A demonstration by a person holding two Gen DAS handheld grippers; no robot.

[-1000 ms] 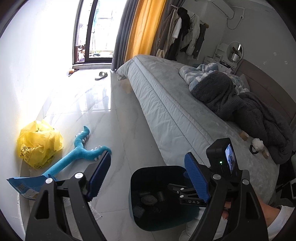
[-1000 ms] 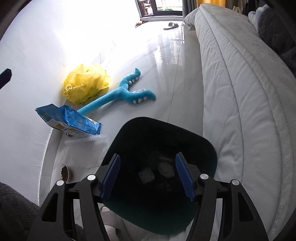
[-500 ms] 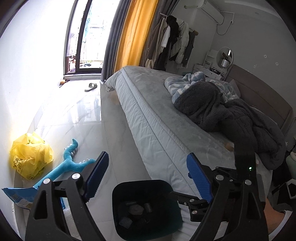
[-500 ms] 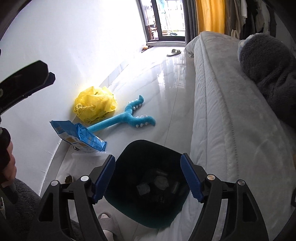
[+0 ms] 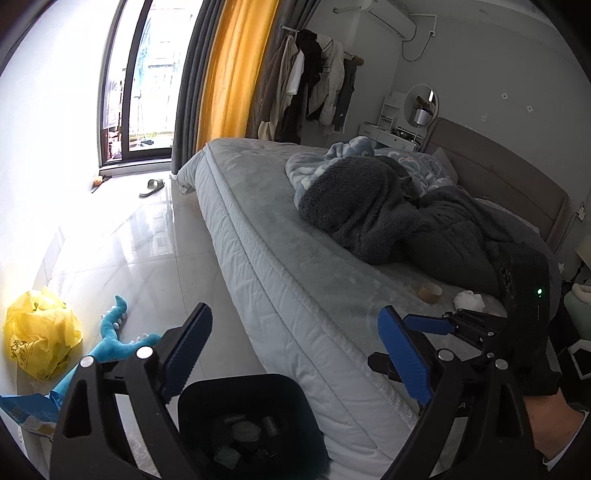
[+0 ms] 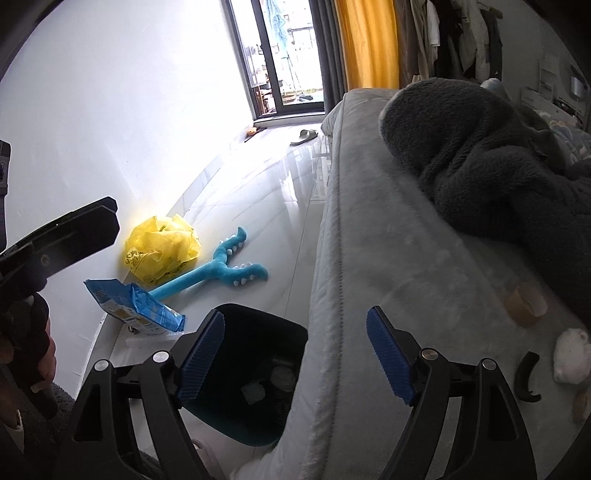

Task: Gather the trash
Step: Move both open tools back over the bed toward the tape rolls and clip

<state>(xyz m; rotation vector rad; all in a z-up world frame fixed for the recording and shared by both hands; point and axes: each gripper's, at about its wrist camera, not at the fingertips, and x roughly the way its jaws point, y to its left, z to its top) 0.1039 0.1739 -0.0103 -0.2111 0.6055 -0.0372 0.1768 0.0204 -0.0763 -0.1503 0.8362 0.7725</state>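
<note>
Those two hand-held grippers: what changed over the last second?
Both lifted away from the bin and swung toward the bed; the left hand-held gripper and right hand-held gripper stayed open and empty. The floor litter stayed put.

I face a bedroom with plain white walls [image 6: 122, 110] and a glossy pale tiled floor [image 5: 122, 251] that mirrors the daylight. A tall dark-framed glass door [image 5: 147, 85] lets that light in, flanked by grey and orange curtains [image 5: 229, 70]. A wide bed [image 5: 280, 243] with a grey quilted cover fills my right side, backed by a brown headboard [image 5: 498, 166]. Coats hang on a rack [image 5: 314, 85] by the far wall, near a white dresser [image 5: 391, 134] with a round mirror [image 5: 421, 99]. An air conditioner [image 5: 388, 16] sits high up.
</note>
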